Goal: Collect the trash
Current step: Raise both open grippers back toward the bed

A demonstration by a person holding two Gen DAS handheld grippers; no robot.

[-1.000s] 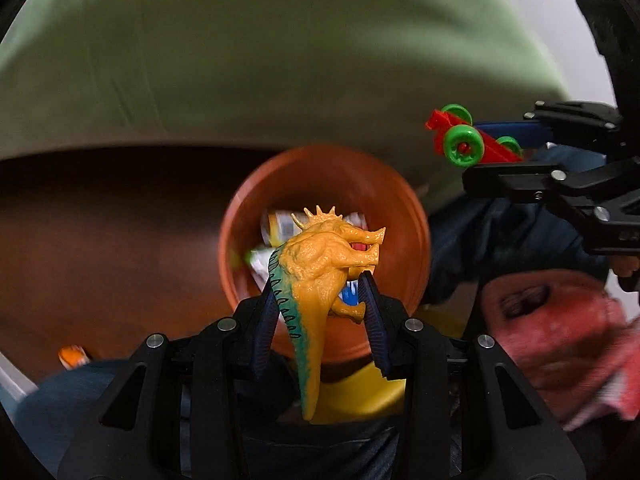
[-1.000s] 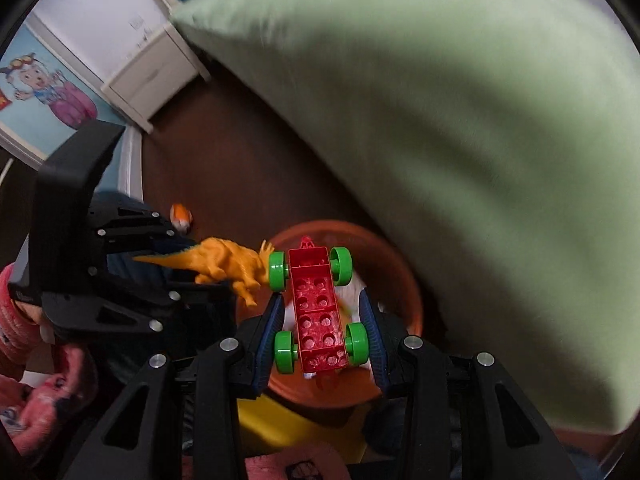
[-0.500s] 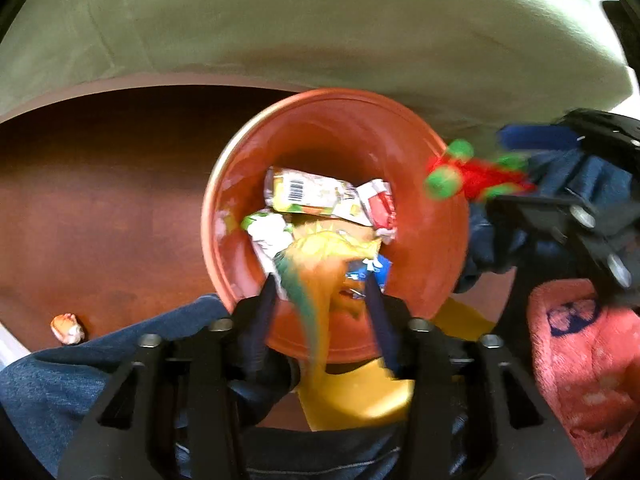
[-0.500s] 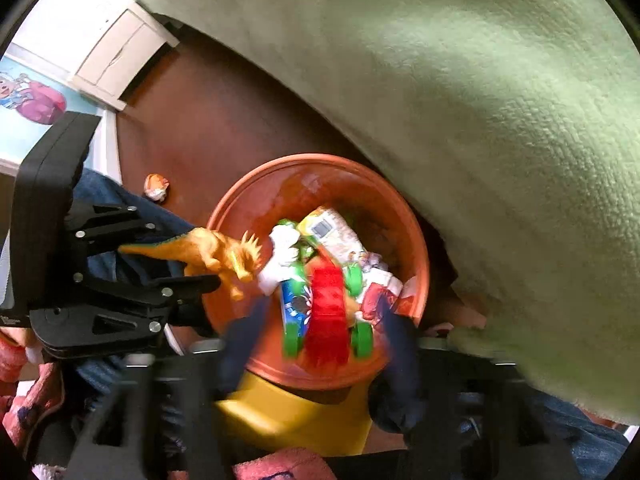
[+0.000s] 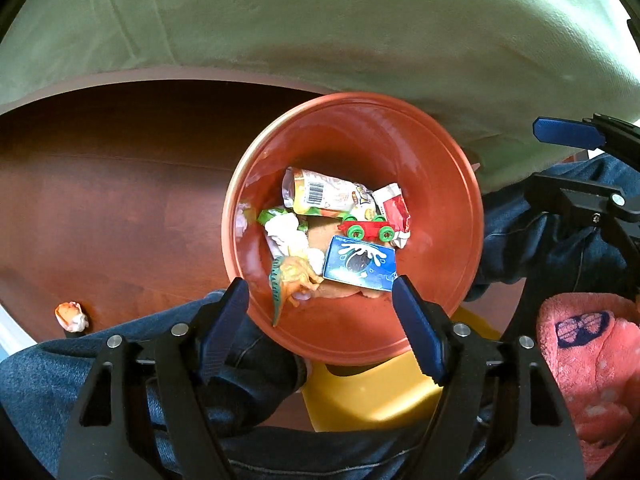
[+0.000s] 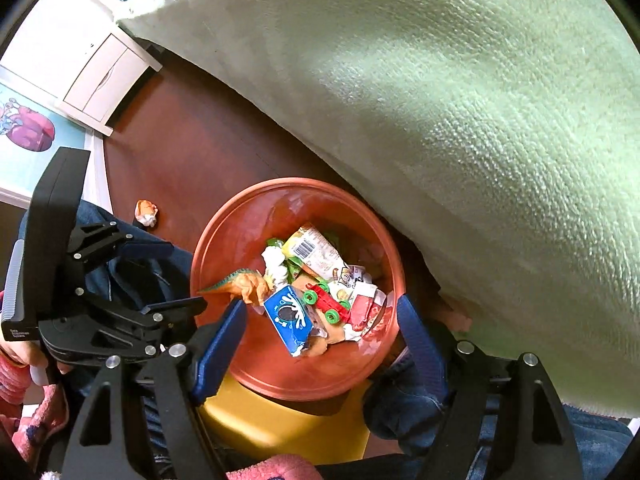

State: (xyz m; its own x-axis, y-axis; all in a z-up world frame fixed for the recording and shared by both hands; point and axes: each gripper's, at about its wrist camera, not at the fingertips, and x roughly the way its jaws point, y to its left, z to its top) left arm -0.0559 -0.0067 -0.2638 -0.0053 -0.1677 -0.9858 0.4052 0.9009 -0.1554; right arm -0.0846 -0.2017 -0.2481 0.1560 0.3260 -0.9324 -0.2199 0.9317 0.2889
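- Nearest, the left gripper hangs over the near rim of the orange bin, its blue-padded fingers spread wide with nothing between them.
- Likewise the right gripper is spread wide and empty above the same bin, with the left one just to its left.
- Under the bin's near edge sits a yellow stool, flanked by the person's jeans.
- Inside the bin, the orange dinosaur lies at the near left, just beside a blue carton.
- Just beyond the carton lies the red toy car among crumpled wrappers.
- Left of the bin, a crumpled wrapper scrap rests on the brown floor.
- Farthest, a green blanket meets the bin's far rim.
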